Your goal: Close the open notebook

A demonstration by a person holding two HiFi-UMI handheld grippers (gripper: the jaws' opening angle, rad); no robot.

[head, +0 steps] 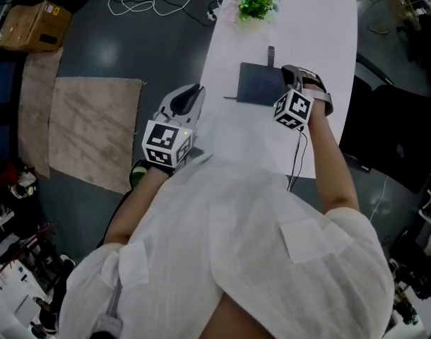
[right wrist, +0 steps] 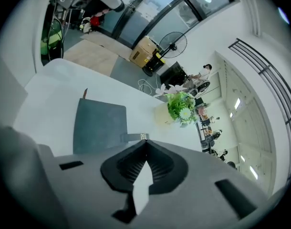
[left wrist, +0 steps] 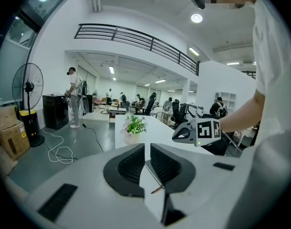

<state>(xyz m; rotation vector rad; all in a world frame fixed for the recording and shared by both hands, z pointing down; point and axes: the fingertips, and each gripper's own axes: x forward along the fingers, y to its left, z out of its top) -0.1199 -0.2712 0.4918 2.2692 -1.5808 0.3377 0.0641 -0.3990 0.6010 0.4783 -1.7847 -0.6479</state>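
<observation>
Starting with the right tongs (right wrist: 145, 144): they are pressed together, and the tagged end of a dark strap (right wrist: 132, 138) lies right at their tips. I cannot tell whether the strap is nipped or only touched. The strap runs out from the plant-facing edge of the notebook (right wrist: 98, 125), which lies flat on the table (head: 321, 20) on the person's side of the plant (head: 256, 2), dark cover up and apparently already shut.

If the strap is caught, drawing that hand away could drag the book toward the plant or peel the cover back up, undoing the closure. A wide swing toward the plant could also tip it over.

The left tongs (left wrist: 147, 148) stand slightly parted and empty, farther from the plant, at the table's edge. They are not steadying the book, so any tug on the strap would probably slide it freely
</observation>
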